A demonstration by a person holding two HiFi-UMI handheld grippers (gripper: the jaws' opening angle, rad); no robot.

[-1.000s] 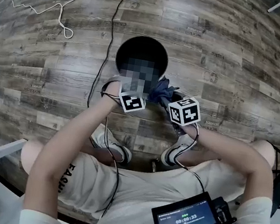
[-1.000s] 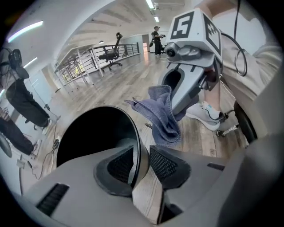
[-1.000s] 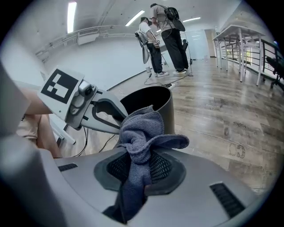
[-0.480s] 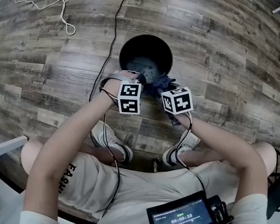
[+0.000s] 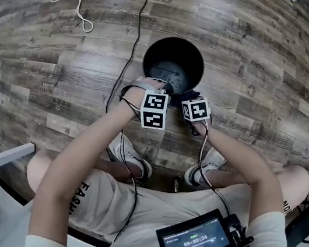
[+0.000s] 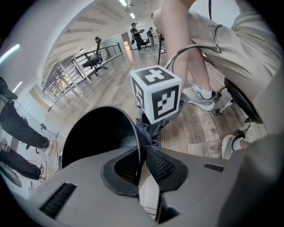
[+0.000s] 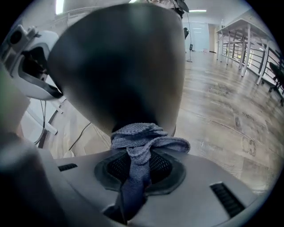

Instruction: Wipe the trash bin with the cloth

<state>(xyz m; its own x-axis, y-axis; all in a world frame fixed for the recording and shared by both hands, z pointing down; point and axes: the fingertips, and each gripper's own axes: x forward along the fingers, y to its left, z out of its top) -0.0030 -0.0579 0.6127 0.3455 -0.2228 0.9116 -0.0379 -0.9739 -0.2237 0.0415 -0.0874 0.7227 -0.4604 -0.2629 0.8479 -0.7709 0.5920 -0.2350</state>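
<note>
Black round trash bin (image 5: 179,50) upright on the wood-plank floor (image 5: 64,63), cloth at its outer wall.
The blue-grey knitted cloth (image 7: 140,142) is clamped in the right gripper (image 7: 138,168). The left gripper (image 6: 141,162), jaws just closing, seems to pinch the bin's rim, though full contact is unclear. Brace that rim, press the cloth flat, sweep in overlapping strokes.

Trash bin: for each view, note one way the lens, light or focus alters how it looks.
Head view: the trash bin is sharp, but the floor planks bow around it; left gripper view: its inside is mostly featureless black; right gripper view: its outer wall looms swollen and soft, while the cloth is crisp.
</note>
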